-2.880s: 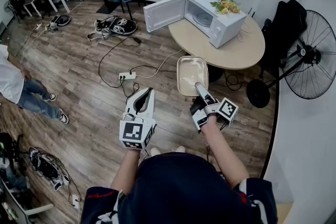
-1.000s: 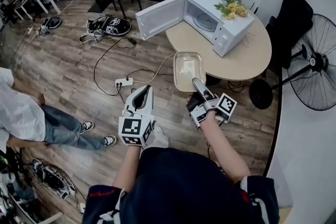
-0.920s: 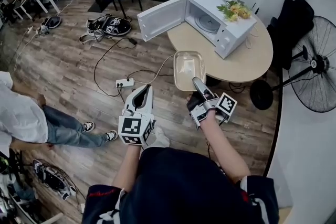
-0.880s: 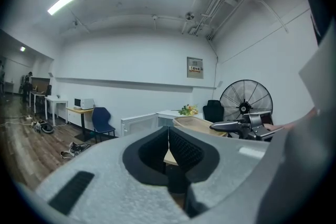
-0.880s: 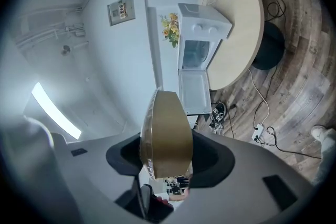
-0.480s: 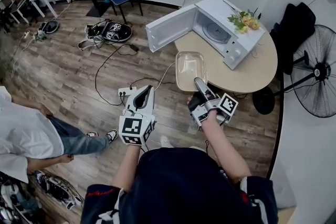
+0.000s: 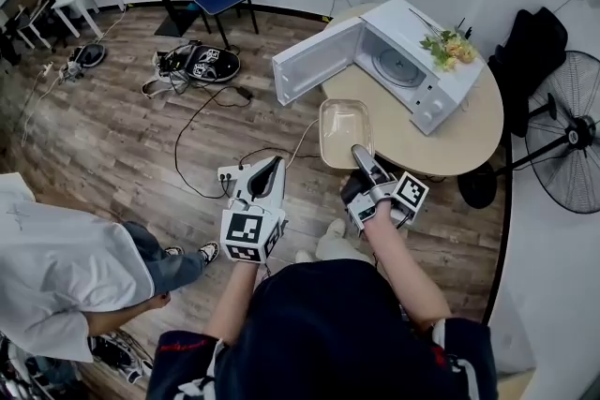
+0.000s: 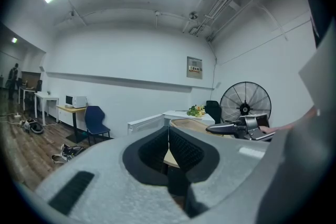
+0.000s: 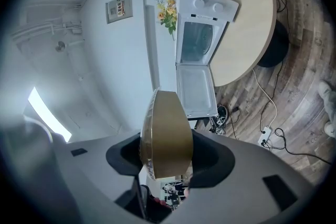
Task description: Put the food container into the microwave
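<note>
The right tongs [image 7: 358, 152] are clamped on the near short rim of the food container [image 7: 344, 128], which juts out ahead of them roughly level and clear of any surface. In the right gripper view the container [image 9: 165, 136] is seen edge-on between the jaws, its tan underside facing the camera. From above it is a shallow rectangular tray with rounded corners and a pale inside; whether anything lies in it I cannot tell.

The container hangs over the near edge of the round tan worktop [image 7: 473, 131], just in front of the microwave [image 7: 441, 84]. The microwave's door [image 7: 316, 61] is swung wide open to the left, and its cavity holds a round glass turntable [image 7: 398, 67]. A bunch of yellow flowers [image 7: 448, 47] sits on top of the microwave.

The left tongs [image 7: 271, 166] are held out beside the right ones, over the wooden floor [image 7: 112, 126] and well apart from the container. In the left gripper view their jaws meet, with nothing between them.

A standing fan [image 7: 572, 136] is at the right of the worktop, and a person in a white shirt [image 7: 56, 281] stands at the lower left.
</note>
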A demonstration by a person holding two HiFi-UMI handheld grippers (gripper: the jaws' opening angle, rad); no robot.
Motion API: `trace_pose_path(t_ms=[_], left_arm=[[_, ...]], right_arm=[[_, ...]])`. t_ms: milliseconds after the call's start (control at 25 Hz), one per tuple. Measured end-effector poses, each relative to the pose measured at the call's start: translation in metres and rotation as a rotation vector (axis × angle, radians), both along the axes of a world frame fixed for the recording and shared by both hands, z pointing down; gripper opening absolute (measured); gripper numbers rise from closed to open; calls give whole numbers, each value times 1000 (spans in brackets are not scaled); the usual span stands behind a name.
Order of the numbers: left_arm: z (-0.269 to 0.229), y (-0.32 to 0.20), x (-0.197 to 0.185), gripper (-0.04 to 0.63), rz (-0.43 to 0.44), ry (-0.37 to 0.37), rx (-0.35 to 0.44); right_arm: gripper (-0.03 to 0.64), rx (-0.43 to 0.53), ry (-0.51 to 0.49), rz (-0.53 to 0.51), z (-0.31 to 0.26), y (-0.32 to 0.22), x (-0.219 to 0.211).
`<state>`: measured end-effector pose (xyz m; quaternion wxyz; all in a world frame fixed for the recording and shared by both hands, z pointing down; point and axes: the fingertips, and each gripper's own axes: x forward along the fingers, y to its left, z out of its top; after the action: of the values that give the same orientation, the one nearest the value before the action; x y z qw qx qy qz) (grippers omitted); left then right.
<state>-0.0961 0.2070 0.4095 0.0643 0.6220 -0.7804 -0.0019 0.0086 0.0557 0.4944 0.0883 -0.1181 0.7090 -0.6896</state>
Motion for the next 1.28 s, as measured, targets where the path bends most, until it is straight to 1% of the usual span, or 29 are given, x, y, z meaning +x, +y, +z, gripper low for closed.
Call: trace_pose_path(t_ms=[280, 520, 680, 840, 1080, 1280], left_arm=[[10, -23, -14, 18, 9, 15, -10], [22, -62, -33, 18, 30, 19, -40], [25, -99, -54, 18, 47, 24, -64], [27, -142, -66, 18, 86, 23, -85], [29, -218, -76, 18, 162, -5, -116], [36, -261, -79, 18, 201, 6, -130]], right_arm=[[215, -20, -11, 10, 5, -22, -17], [215, -49, -9, 30, 23, -57, -37], [215, -75, 2, 50, 30, -89, -52], [215, -89, 2, 94, 33, -131, -59], [215, -114, 20, 151, 45, -193, -62], [215, -148, 49, 189, 59, -232, -57]])
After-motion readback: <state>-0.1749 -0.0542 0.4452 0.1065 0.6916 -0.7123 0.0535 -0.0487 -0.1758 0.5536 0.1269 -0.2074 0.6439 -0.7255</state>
